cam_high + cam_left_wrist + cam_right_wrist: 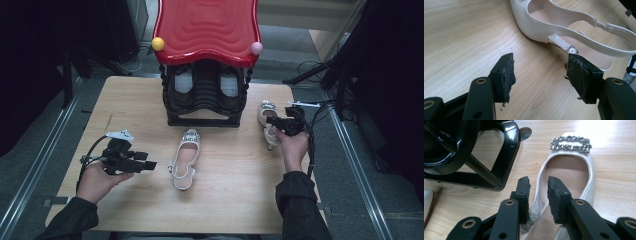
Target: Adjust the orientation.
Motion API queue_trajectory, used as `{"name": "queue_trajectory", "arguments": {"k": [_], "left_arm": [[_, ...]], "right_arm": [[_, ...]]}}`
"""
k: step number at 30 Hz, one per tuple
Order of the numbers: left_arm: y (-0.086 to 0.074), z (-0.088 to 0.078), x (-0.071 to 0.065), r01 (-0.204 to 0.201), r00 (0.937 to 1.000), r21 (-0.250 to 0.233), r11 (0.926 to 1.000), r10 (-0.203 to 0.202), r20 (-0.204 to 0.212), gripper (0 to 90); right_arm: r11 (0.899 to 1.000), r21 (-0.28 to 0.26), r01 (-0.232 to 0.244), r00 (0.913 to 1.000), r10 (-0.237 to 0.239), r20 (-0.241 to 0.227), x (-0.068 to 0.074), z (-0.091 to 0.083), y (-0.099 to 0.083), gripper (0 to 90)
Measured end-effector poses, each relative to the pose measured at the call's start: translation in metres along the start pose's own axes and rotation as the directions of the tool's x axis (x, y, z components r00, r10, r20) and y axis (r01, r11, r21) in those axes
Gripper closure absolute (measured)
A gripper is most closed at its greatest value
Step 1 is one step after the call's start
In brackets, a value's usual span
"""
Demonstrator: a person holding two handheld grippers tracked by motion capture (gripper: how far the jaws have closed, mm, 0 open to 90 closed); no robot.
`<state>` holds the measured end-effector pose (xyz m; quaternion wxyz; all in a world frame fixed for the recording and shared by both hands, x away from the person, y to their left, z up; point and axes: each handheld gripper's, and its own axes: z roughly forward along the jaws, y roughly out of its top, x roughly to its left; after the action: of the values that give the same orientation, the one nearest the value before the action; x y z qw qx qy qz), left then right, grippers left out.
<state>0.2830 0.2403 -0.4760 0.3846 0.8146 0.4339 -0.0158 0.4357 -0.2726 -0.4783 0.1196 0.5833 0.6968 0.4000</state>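
Two white slingback shoes lie on the wooden table point(125, 100) before a black rack point(204, 100) with a red wavy top. The right shoe point(574, 170), cream with a rhinestone buckle, lies just right of the rack's foot, toe pointing away from the person. The right gripper point(539, 195) straddles the shoe's side wall, jaws narrowly apart. The other shoe point(186, 159) lies in front of the rack, toe towards it. The left gripper point(544, 77) gapes empty beside this shoe's heel strap.

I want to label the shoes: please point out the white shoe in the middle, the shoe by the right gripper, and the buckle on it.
middle shoe point(186, 159), high view, insole
right shoe point(571, 172), right gripper view, insole
buckle point(571, 144), right gripper view, top row of stones
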Motion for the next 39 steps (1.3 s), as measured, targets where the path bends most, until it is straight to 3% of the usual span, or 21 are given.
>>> {"name": "queue_trajectory", "arguments": {"k": [19, 22, 28, 39], "left_arm": [[-0.008, -0.006, 0.001, 0.016, 0.9999, -0.022, 0.9996, -0.016, -0.006, 39.3], [-0.008, -0.006, 0.001, 0.017, 0.9998, -0.024, 0.9996, -0.017, -0.008, 39.4], [-0.009, -0.006, -0.001, 0.016, 0.9999, -0.027, 0.9995, -0.016, -0.005, 39.4], [-0.006, -0.006, 0.002, 0.016, 0.9999, -0.032, 0.9994, -0.017, -0.003, 39.3]], "right_arm": [[0.999, 0.053, -0.004, 1.0, 0.004, 0.006, 0.002, 0.023, -0.001, 77.6], [0.998, 0.054, -0.012, 0.9999, 0.012, -0.006, 0.0, 0.024, 0.0, 79.8], [0.997, 0.083, -0.008, 0.9998, 0.006, 0.021, 0.001, 0.024, 0.0, 86.0], [0.998, 0.06, -0.024, 0.9997, 0.023, 0.01, -0.003, 0.013, -0.001, 87.9]]}}
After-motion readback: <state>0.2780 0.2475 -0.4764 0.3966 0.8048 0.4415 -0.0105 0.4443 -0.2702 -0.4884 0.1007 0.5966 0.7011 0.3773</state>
